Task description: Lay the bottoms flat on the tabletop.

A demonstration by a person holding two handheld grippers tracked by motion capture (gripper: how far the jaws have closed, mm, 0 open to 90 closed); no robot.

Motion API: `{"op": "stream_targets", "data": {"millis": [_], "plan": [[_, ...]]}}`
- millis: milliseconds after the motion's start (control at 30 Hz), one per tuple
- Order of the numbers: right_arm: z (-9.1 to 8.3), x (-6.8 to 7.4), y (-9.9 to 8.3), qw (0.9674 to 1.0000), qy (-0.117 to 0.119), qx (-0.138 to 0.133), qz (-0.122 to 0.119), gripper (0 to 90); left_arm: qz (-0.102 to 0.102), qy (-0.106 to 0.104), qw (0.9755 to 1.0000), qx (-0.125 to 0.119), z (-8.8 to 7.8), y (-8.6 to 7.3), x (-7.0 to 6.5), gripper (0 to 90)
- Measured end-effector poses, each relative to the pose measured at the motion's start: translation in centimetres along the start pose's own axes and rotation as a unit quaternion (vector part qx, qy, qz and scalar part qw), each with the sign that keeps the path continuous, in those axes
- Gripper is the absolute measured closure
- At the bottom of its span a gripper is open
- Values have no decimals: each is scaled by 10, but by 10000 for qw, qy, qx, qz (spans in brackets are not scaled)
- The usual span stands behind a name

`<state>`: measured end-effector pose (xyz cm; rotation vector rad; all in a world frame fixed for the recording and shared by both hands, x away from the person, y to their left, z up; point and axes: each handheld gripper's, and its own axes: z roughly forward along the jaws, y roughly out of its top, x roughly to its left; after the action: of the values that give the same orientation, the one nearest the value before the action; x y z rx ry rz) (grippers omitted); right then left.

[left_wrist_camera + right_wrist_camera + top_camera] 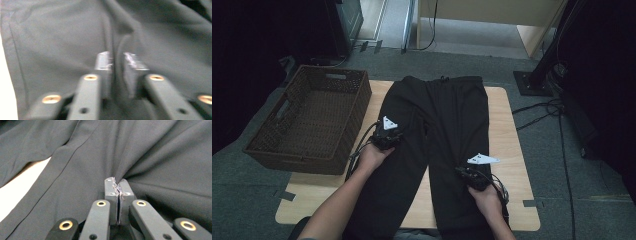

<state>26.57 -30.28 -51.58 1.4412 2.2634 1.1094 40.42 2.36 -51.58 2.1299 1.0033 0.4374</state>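
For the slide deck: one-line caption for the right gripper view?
Right tool shut on a pinched fold of black trousers, pale table beside.

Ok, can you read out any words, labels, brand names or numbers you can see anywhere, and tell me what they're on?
None: no readable text stands anywhere.
Black trousers: no label or print shows.
Brown wicker basket: no tag or lettering.
Wooden table: bare, no markings.
Left gripper and right gripper: no lettering on either.

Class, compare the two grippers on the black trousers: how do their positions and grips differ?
The left gripper sits farther up the trousers, near the basket; the right gripper sits lower, toward the near edge. The left pinches a thick upright fold; the right's jaws meet tightly on a thin one. Both clamp fabric.
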Motion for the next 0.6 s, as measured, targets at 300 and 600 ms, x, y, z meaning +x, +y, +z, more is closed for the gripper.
{"op": "stream_targets", "data": {"millis": [300,600], "plan": [[-2,-7,3,9999,39,-64,133,856,4,-350,9986,390,-19,-5,-11,900],[-7,-13,22,9982,-172,-576,-79,754,-393,-559,9971,321,-59,-32,-23,897]]}}
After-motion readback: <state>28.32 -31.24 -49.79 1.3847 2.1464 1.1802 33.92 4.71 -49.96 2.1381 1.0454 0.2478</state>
